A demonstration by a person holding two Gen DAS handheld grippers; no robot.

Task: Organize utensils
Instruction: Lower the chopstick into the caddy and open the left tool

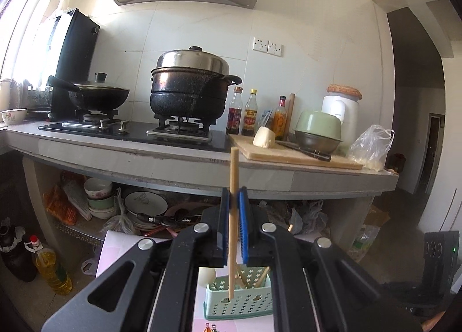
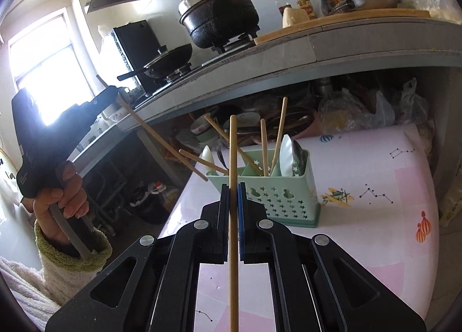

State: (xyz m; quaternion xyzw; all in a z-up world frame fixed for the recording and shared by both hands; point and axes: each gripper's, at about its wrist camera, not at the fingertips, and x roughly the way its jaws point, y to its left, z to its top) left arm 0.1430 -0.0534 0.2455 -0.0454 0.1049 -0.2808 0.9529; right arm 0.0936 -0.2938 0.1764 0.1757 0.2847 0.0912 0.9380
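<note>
My left fingers [image 1: 234, 196] and right fingers [image 2: 233, 192] are each clenched on a chopstick [image 1: 232, 210] [image 2: 232, 216], light, stiff, smooth wood pinched mid-shaft, apt to swivel, held above the green utensil basket [image 2: 277, 196] on the desk [image 2: 375, 187].

Utensil basket [image 2: 277, 193] on table [image 2: 375, 216], chopsticks [image 2: 263, 147] and spoons [image 2: 286, 156] inside, counter [image 2: 288, 52] behind, pot [image 2: 219, 14] on stove, cutting board [image 1: 288, 153] right of it.

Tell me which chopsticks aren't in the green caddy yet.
Two: one clamped in the right gripper, upright before the green caddy; one in the left gripper, raised high. The other chopsticks stand inside it.
</note>
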